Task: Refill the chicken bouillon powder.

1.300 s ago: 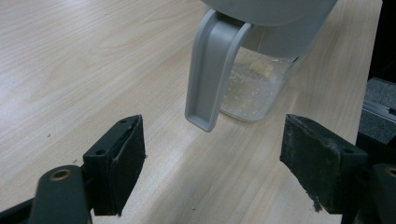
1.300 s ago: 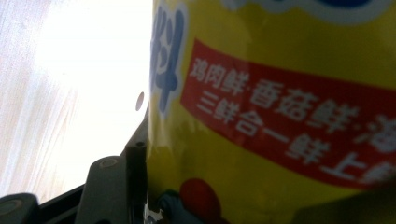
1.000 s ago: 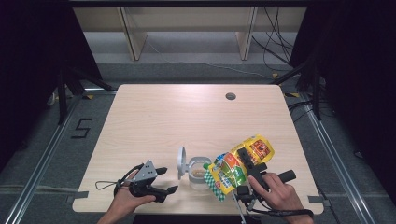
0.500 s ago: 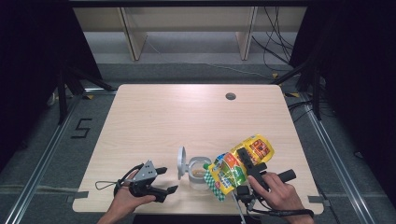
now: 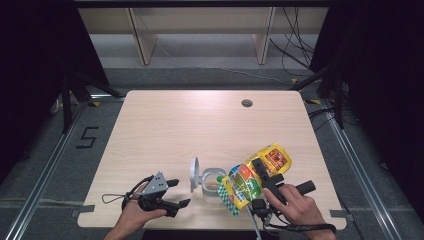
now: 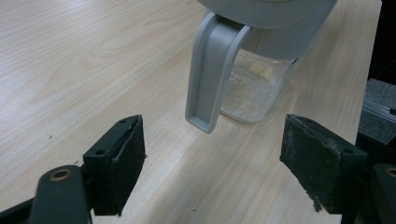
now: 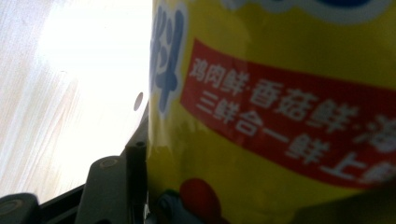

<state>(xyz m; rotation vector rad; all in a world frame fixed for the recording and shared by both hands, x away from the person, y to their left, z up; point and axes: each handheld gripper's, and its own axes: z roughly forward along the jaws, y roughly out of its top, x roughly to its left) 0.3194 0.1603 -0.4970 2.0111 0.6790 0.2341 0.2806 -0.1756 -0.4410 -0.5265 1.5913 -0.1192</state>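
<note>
left gripper (image 5: 176, 193) jaws released | right gripper (image 5: 260, 175) jaws grasping yellow bag (image 5: 255, 177) | jar (image 5: 212, 182) between

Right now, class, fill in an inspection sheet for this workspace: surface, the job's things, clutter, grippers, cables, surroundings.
Surface: light wooden table, a round hole near its far edge.
Job's things: clear jar with its grey lid swung open, pale granules at its bottom; yellow seasoning pouch tilted over the jar's mouth.
Clutter: nothing seen.
Grippers: left gripper open, fingers apart and clear of the jar, resting near the table's front edge; right gripper shut on the pouch.
Cables: a black loop trails from the left gripper; loose cables on the floor beyond.
Surroundings: wooden shelf legs behind the table, a "5" mark on the floor.
</note>
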